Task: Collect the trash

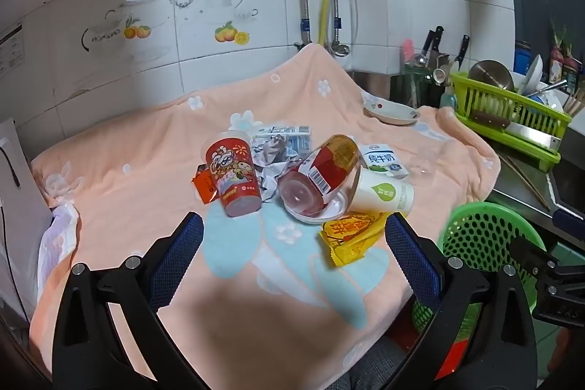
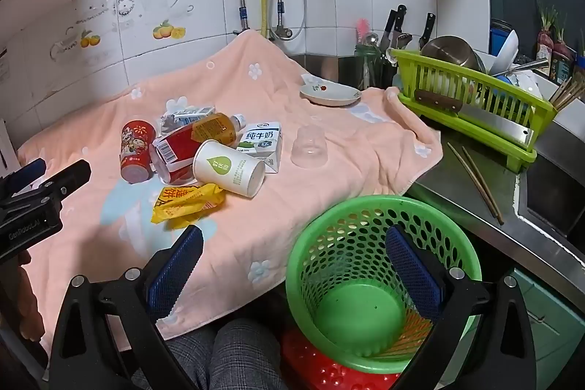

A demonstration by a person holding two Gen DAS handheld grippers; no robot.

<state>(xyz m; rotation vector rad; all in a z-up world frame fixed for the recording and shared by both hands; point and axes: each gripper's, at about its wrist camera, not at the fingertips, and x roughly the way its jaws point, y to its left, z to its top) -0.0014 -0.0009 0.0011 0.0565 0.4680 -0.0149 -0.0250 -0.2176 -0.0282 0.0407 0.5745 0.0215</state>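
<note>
The trash sits heaped in the middle of a peach flowered towel (image 2: 329, 141) spread over the desk. At the left of the heap stands a red printed cup (image 1: 234, 176), tilted, with an orange wrapper (image 1: 203, 187) tucked against its left side. Behind it lie crumpled paper (image 1: 268, 158) and a flattened blue-and-white carton (image 1: 283, 134). A red-labelled tea bottle (image 2: 193, 137) lies on its side, its base toward the cameras and resting over a small white lid (image 1: 321, 211). A white paper cup (image 2: 228, 167) with a green leaf mark lies on its side against the bottle, and a milk carton (image 2: 261, 141) stands just behind it. A yellow snack wrapper (image 2: 186, 203) lies nearest the front edge, touching the paper cup. A clear plastic cup (image 2: 310, 147) stands upside down, apart to the right — and a small flowered dish (image 2: 331, 94) sits farther back.

The left claw (image 1: 294, 251) hovers above the towel in front of the heap, spread wide and holding nothing. The right claw (image 2: 294, 258) is likewise wide and unloaded — it hangs over a green perforated basket (image 2: 365, 218) standing off the desk's front edge on a red perforated object (image 2: 318, 364). A lime dish rack (image 2: 471, 105) stands at the right.
</note>
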